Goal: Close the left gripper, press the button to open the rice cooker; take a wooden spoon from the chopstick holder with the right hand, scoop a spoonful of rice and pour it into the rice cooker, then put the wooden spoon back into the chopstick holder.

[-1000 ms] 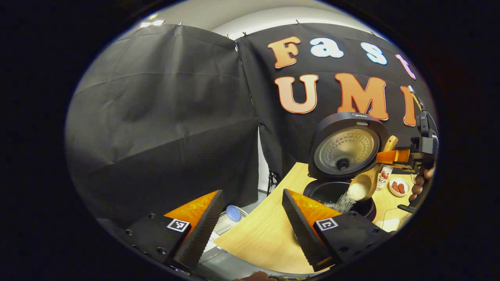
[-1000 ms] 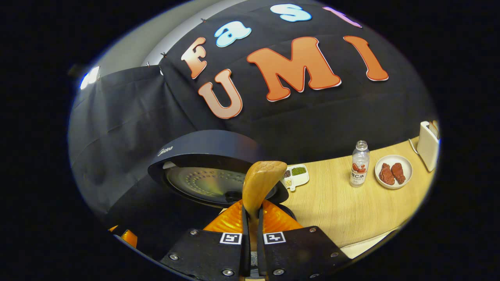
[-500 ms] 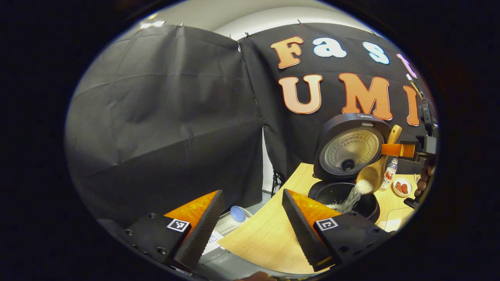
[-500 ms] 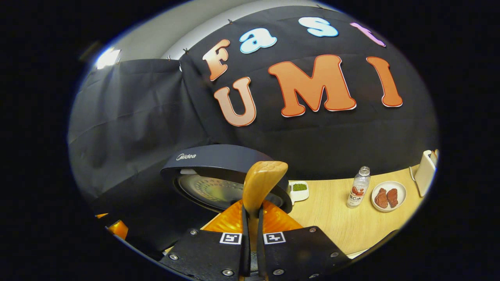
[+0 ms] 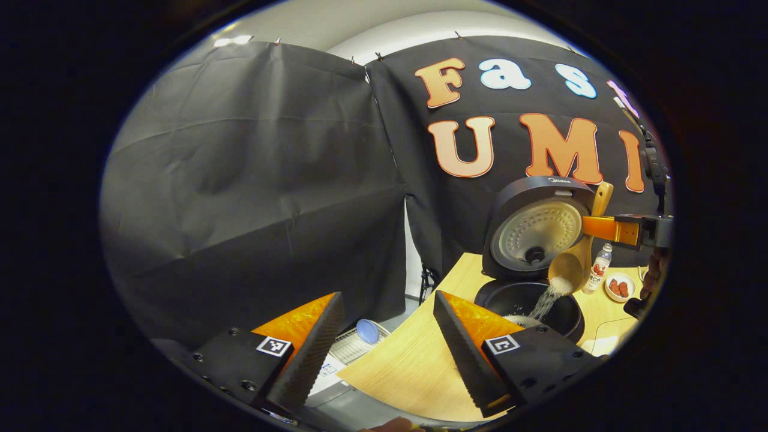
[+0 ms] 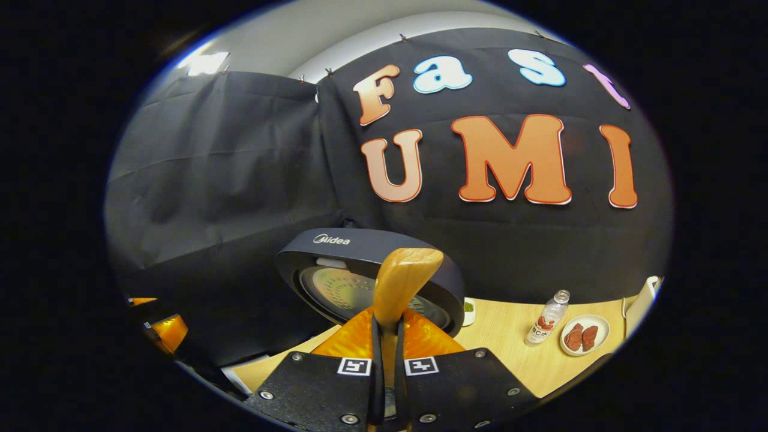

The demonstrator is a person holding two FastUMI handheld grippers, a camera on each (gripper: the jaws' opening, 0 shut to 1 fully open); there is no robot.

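Note:
The dark rice cooker point(image 5: 528, 300) stands with its lid point(image 5: 536, 231) raised; that lid point(image 6: 366, 282) is also seen in the right gripper view. A wooden spoon point(image 5: 573, 267) hangs tilted over the pot and white rice point(image 5: 543, 303) streams from its bowl into the pot. My right gripper point(image 5: 603, 228) is shut on the spoon's handle, whose end point(image 6: 403, 282) rises between its fingers point(image 6: 348, 342). My left gripper point(image 5: 384, 327) stands open over the table's near left edge, well short of the cooker, with nothing between its fingers.
On the wooden table point(image 6: 510, 336) to the right of the cooker are a small clear bottle point(image 6: 543, 327), a white plate with red pieces point(image 6: 583, 336), a white divided dish point(image 6: 468, 311) and a white object point(image 6: 642, 303). A wire rack with a blue lid point(image 5: 367, 330) sits below the table's left end.
The right gripper has risen and tipped the spoon more upright; less rice is left in its bowl and the stream into the pot has thinned. The left gripper has hardly moved.

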